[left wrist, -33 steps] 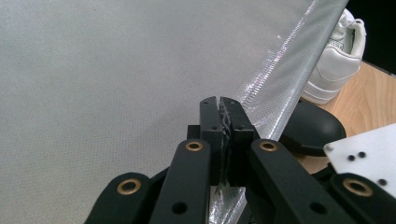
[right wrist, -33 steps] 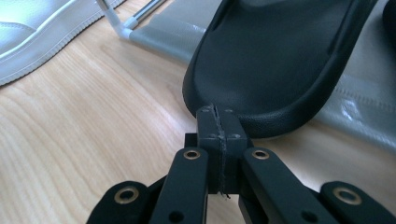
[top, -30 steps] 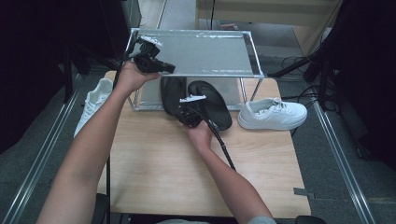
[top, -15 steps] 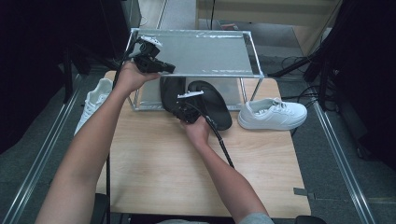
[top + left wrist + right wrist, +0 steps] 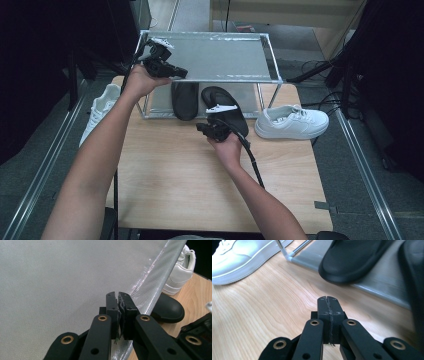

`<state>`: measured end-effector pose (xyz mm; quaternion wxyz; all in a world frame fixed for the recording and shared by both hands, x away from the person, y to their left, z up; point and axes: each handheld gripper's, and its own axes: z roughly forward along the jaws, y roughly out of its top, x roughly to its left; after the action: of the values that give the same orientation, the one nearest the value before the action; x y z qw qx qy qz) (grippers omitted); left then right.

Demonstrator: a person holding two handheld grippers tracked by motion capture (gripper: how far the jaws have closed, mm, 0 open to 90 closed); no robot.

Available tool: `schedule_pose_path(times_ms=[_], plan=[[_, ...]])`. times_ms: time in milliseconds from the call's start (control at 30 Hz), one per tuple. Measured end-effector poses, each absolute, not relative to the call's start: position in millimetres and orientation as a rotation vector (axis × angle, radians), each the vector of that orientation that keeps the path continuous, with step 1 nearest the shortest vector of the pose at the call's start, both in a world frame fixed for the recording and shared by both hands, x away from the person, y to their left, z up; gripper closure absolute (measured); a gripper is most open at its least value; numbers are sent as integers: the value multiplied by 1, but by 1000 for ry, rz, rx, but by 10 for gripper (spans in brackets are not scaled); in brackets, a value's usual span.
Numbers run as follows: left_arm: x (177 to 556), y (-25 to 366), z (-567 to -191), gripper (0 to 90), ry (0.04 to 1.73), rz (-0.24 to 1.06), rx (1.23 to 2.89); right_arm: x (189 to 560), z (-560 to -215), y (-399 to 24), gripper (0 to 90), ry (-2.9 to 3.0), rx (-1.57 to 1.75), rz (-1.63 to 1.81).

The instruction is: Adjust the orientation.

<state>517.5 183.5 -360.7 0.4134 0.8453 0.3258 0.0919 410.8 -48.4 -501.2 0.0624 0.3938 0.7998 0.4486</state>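
A metal rack with a grey mesh top shelf (image 5: 215, 55) (image 5: 50, 277) stands at the table's far side. Two black slippers lie on its lower shelf: one (image 5: 186, 99) on the left, one (image 5: 227, 107) (image 5: 352, 262) (image 5: 167, 310) with its toe over the front edge. My left gripper (image 5: 181, 74) (image 5: 117, 293) hovers over the top shelf's front left corner; its jaws have just been opening by a sliver, nothing between them, still shut. My right gripper (image 5: 202, 128) (image 5: 328, 298) is shut and empty, low over the wood just in front of the overhanging slipper.
A white sneaker (image 5: 292, 122) (image 5: 244, 260) (image 5: 182, 272) sits on the wooden table (image 5: 175, 180) to the right of the rack. Another white sneaker (image 5: 102, 107) lies beyond the table's left edge. Cables and dark stands crowd the right side.
My right gripper has shifted a little to the right and back toward the person, in front of the slipper. The left hand has kept still at the shelf corner.
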Motion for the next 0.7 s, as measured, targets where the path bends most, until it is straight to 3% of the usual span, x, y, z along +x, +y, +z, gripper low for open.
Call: schedule_pose_path(times_ms=[700], plan=[[518, 182, -360, 869, 835, 229, 2130, 379, -499, -133, 900, 2372, 1228, 1334]])
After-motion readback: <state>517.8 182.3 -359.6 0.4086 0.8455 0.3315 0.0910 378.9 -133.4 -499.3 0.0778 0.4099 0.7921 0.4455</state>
